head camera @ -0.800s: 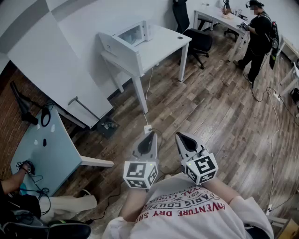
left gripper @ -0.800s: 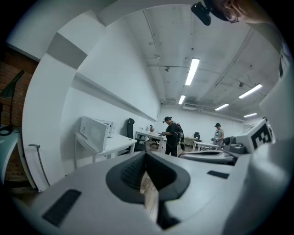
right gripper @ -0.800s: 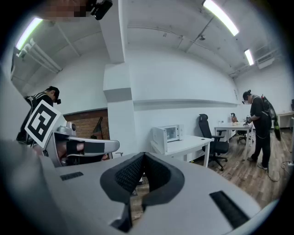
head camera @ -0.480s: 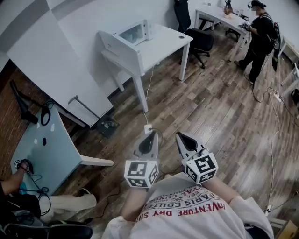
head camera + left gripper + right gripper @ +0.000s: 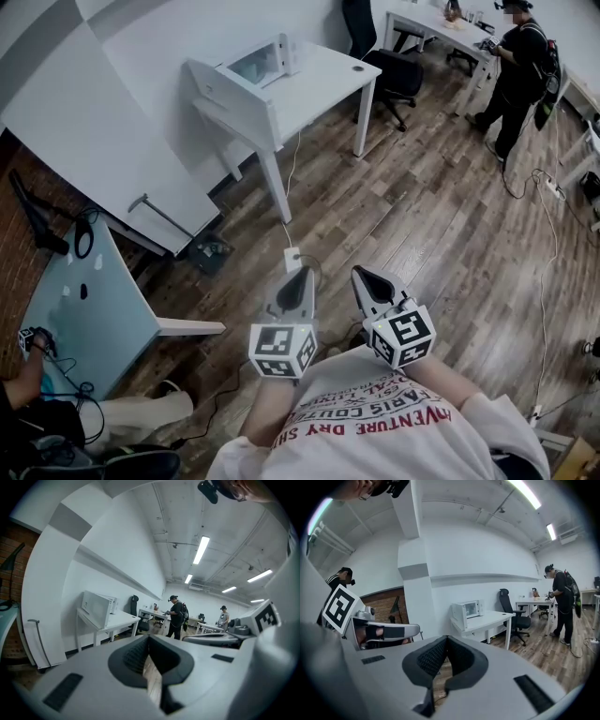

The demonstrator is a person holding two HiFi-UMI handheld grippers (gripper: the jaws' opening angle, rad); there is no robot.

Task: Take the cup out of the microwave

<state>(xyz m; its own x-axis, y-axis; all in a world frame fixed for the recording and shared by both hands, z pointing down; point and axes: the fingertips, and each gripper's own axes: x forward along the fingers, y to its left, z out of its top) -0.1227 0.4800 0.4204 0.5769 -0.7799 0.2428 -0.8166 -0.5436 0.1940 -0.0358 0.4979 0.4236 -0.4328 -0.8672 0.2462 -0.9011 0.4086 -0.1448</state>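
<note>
The left tool and the right tool are both closed with nothing between their jaws. They are held side by side just beyond the person's shirt, over the wood floor. Well ahead, the microwave stands on a white surface with its door swung open. The cup cannot be made out inside it. Against the earlier head view, the tools sit alike, while the surface has drifted slightly left and up.
</note>
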